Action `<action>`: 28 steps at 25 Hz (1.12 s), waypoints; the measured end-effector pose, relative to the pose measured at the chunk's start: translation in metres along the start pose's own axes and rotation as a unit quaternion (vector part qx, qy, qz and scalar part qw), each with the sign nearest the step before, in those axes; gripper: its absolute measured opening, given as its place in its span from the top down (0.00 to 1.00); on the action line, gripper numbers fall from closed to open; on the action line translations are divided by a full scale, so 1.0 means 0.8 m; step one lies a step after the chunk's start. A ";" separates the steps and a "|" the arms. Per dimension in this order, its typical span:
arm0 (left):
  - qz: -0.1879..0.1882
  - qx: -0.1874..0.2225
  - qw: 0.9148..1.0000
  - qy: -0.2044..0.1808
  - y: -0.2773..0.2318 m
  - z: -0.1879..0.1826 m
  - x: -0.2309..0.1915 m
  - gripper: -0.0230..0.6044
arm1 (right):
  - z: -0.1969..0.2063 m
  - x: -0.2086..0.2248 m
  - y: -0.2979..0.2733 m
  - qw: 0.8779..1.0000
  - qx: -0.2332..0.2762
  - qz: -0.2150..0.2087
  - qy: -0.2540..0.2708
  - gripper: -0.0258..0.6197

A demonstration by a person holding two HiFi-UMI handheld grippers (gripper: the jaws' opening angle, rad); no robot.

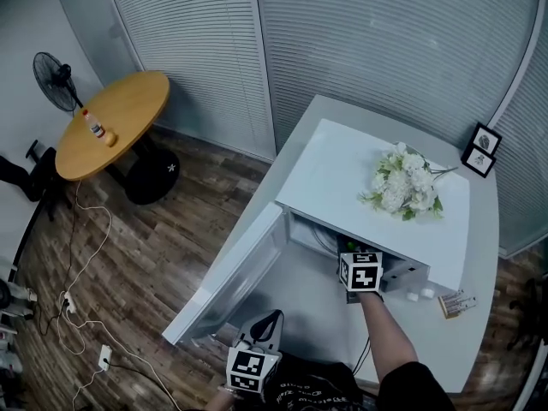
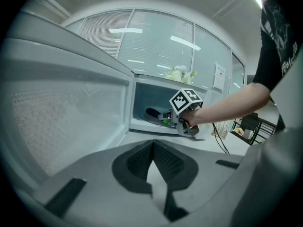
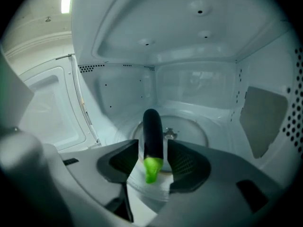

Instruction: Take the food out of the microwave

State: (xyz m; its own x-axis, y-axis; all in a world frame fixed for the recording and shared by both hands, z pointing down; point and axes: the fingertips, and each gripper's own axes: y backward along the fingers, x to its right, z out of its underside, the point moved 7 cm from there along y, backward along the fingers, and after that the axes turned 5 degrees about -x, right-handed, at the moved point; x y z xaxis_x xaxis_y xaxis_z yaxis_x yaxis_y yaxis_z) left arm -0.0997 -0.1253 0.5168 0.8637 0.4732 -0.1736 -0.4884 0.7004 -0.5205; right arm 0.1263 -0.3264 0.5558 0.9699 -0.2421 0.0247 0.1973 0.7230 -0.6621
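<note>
Black-skinned and green at the stem, the eggplant (image 3: 153, 126) lies on the glass turntable (image 3: 194, 129) in the middle of the microwave (image 3: 199, 84), stem end pointing out toward you. Your right gripper (image 3: 154, 148) is inside the microwave with its jaws narrowly open, one pad on each side of the eggplant near the stem. A thin gap seems to show on both sides, so I judge the grip is not yet made. Push in a little so the pads sit on the thick body rather than the tapering stem, then close gently; the skin looks smooth and could slip. Lift only enough to free it from the turntable, then draw straight back out of the microwave's mouth. In the left gripper view, your left gripper (image 2: 152, 143) hangs low in front of the microwave, jaws together at the tips with nothing between them, and the open door (image 2: 61, 112) stands to its left. From the head view, the door swings out on the microwave's left and flowers (image 1: 404, 185) sit on the microwave's top. The counter (image 1: 312, 315) in front of the microwave is where I would set the eggplant; hold the left gripper out of that path.
</note>
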 end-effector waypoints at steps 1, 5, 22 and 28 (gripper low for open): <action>-0.002 0.000 1.000 0.000 0.001 0.001 0.000 0.95 | 0.000 0.000 -0.002 1.000 -0.002 0.002 0.003 0.68; -0.007 -0.002 1.000 0.003 0.003 0.003 -0.001 0.95 | 0.000 0.000 -0.006 1.000 -0.014 0.014 0.010 0.68; -0.018 0.001 1.000 -0.003 0.015 0.007 0.001 0.95 | -0.002 0.003 -0.004 0.998 -0.026 0.037 0.034 0.76; -0.016 0.006 1.000 -0.002 0.015 0.008 0.003 0.95 | 0.000 -0.002 0.009 0.997 -0.017 0.042 0.056 0.76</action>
State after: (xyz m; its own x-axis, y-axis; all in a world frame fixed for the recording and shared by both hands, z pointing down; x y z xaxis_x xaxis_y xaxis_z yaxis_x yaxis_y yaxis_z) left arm -0.1044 -0.1122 0.5152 0.8785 0.4524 -0.1532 -0.4616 0.7215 -0.5161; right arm 0.1264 -0.3210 0.5506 0.9603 -0.2540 -0.1155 0.1086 0.7217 -0.6836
